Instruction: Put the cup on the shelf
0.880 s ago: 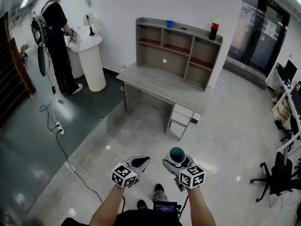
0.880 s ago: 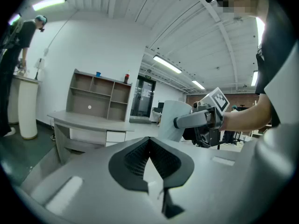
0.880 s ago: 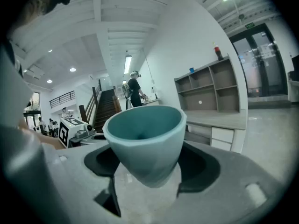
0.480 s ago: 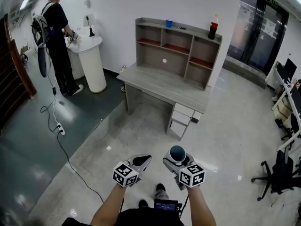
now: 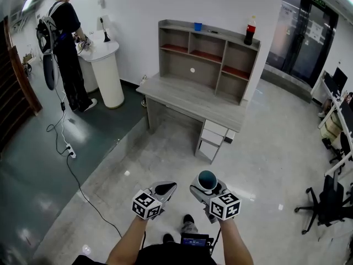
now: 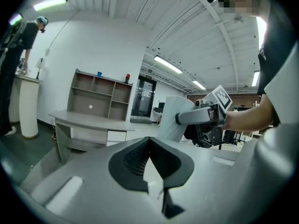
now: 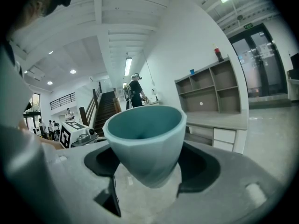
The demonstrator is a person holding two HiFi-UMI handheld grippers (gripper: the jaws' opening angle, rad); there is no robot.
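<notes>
A pale blue cup (image 5: pixel 207 181) with a teal inside sits upright between the jaws of my right gripper (image 5: pixel 209 190), which is shut on it. In the right gripper view the cup (image 7: pixel 145 141) fills the middle, with the dark pads (image 7: pixel 202 168) pressed to its sides. My left gripper (image 5: pixel 166 189) is shut and holds nothing; its tips meet in the left gripper view (image 6: pixel 150 164), where the cup (image 6: pixel 172 118) shows off to the right. The grey shelf unit (image 5: pixel 209 54) stands on a desk (image 5: pixel 193 101) a few steps ahead across the floor.
On top of the shelf unit stand a small blue cup (image 5: pixel 198 27) and a cola bottle (image 5: pixel 251 33). A person (image 5: pixel 66 43) stands at a white round pedestal (image 5: pixel 105 70) far left. A cable (image 5: pixel 71 164) trails on the floor. An office chair (image 5: pixel 325 203) is at right.
</notes>
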